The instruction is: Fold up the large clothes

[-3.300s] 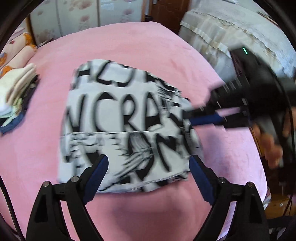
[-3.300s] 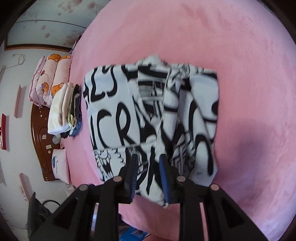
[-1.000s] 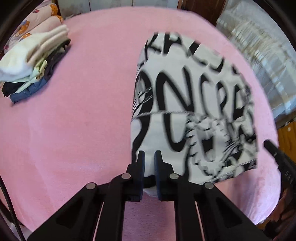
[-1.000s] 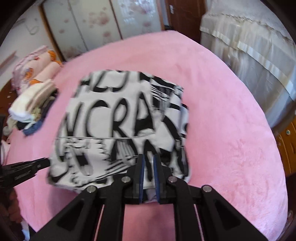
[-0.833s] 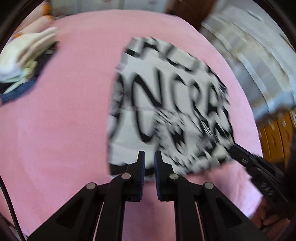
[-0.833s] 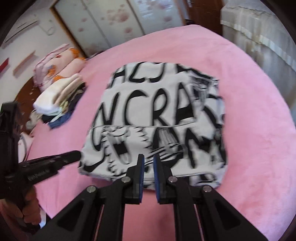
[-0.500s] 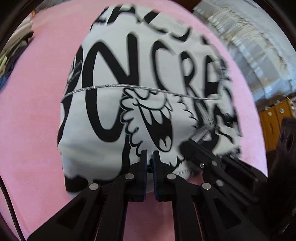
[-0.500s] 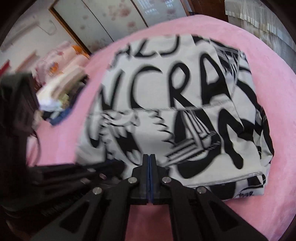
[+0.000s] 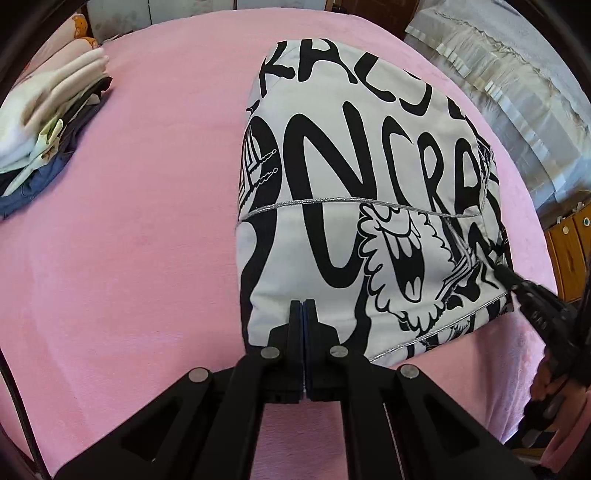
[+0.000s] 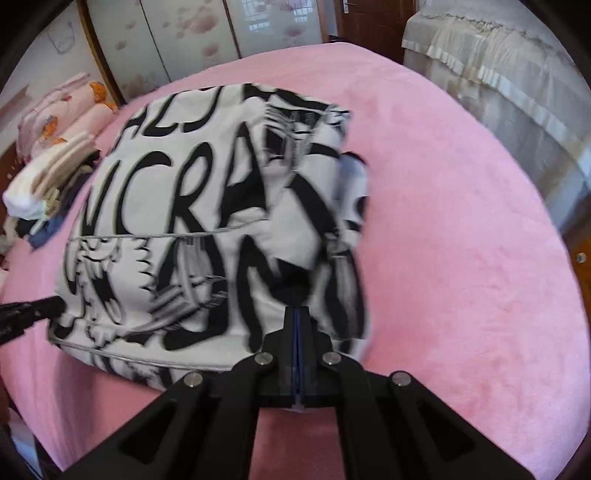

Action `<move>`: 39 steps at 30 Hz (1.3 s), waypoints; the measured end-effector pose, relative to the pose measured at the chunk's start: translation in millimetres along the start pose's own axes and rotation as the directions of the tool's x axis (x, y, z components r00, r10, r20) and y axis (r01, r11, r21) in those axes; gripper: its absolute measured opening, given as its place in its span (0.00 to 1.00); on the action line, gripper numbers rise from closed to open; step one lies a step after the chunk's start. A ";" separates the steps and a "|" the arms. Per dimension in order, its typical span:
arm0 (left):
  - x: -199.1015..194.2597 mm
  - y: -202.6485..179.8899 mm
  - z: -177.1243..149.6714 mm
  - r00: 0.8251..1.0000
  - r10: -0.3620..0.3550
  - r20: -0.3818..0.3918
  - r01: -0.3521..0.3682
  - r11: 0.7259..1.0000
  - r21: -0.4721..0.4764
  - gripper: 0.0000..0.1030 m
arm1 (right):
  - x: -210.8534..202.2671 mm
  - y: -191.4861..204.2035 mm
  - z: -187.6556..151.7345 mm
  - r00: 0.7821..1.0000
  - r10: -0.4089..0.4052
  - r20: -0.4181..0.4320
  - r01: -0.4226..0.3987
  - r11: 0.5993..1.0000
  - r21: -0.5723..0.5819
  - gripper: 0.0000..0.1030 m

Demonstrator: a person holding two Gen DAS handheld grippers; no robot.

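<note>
A folded white garment with big black lettering (image 9: 351, 184) lies on the pink bed cover (image 9: 147, 221). My left gripper (image 9: 303, 304) is shut, its tips over the garment's near edge toward the left corner; no cloth shows between the fingers. In the right wrist view the same garment (image 10: 192, 206) looks blurred. My right gripper (image 10: 296, 310) is shut with its tips on the near edge by the right corner. The right gripper (image 9: 508, 275) also shows in the left wrist view, touching that corner. The left gripper (image 10: 55, 302) pokes in at the garment's left corner.
A stack of folded clothes (image 9: 44, 136) sits at the bed's left side, with patterned pillows (image 10: 62, 114) behind it. Cream-covered furniture (image 9: 498, 85) and a wooden cabinet (image 9: 569, 251) stand to the right. A wardrobe (image 10: 207, 33) is beyond the bed. A hand (image 9: 554, 387) holds the right gripper.
Both grippers' jaws went from a narrow gap to fully shut. Both came down onto the garment's near edge, left toward its left corner, right toward its right corner.
</note>
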State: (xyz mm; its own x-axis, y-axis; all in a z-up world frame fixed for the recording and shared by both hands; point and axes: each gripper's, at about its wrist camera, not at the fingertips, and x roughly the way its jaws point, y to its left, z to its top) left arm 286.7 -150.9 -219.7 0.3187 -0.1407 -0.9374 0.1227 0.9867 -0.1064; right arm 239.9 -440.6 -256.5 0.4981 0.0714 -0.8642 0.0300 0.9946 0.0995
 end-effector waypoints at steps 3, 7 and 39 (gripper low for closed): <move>-11.6 0.1 5.1 1.000 -0.014 0.008 0.014 1.000 -0.016 0.01 | -16.2 -6.8 1.2 0.998 0.062 0.018 -0.062 0.998 -0.003 0.00; -23.2 -6.4 17.7 0.999 -0.034 0.041 0.034 0.999 0.001 0.01 | -35.2 7.7 6.4 0.983 0.176 0.045 -0.176 0.984 -0.023 0.00; 97.2 19.9 225.3 0.969 -0.207 0.133 0.218 0.973 -0.073 0.01 | 124.4 94.5 184.6 0.939 0.325 0.116 -0.331 0.943 0.038 0.00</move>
State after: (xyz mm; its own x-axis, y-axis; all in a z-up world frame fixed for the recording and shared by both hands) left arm 531.9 -163.2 -238.1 0.4083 -0.3513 -0.8425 0.1202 0.9356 -0.3319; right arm 464.7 -351.7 -263.5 0.5782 0.3814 -0.7213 -0.1039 0.9112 0.3986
